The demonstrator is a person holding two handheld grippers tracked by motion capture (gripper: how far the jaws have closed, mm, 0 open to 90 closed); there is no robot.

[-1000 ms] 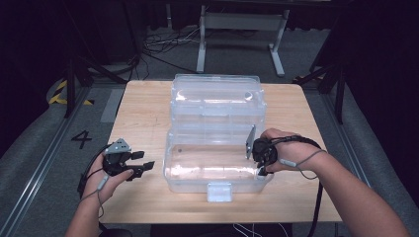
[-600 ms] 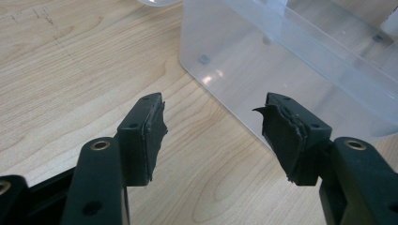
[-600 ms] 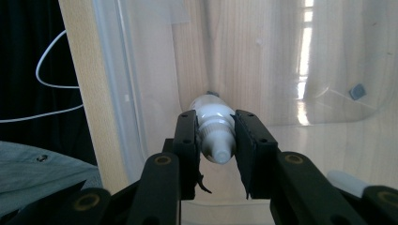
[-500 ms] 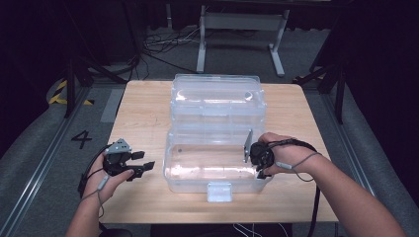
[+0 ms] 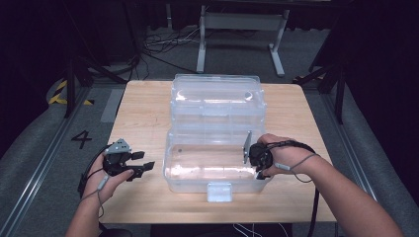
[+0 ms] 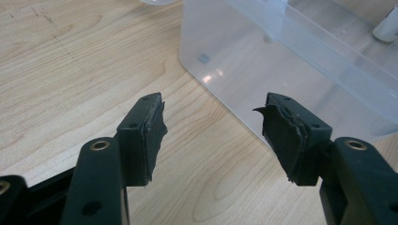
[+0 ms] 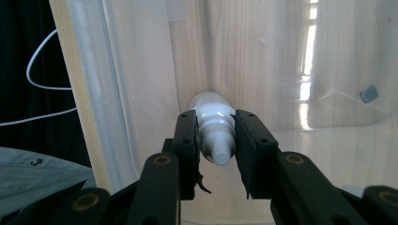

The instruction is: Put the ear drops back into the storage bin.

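One white bottle (image 7: pixel 213 129) sits gripped in the right claw (image 7: pixel 216 140).

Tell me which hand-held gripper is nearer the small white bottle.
Right. The right hand-held gripper is clamped on the small white bottle over the clear plastic box. The left hand-held gripper is open above the wooden table, left of the box.

Bright overhead light, dark surroundings, plastic glare.
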